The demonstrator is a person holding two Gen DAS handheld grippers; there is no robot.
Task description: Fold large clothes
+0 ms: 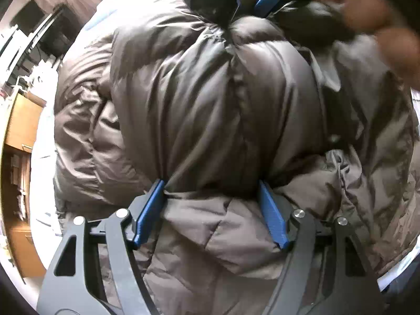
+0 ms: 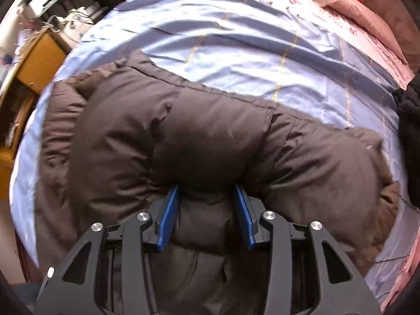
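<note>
Both grippers clamped on the jacket, mid-fold.
Left gripper [image 1: 211, 191] and right gripper [image 2: 207, 197] each pinch a puffy roll of jacket [image 2: 197, 131]; it lies on the bed [image 2: 236, 52], long axis crosswise to both jaws, bulk ahead of them.

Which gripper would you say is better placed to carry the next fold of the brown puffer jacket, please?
Probably neither alone: the left gripper and right gripper both pinch puffy folds of the brown puffer jacket on the blue bedsheet, so move together.

A blurred hand [image 1: 380, 26] (top right) hides part of the puffer jacket [image 1: 210, 105].
</note>
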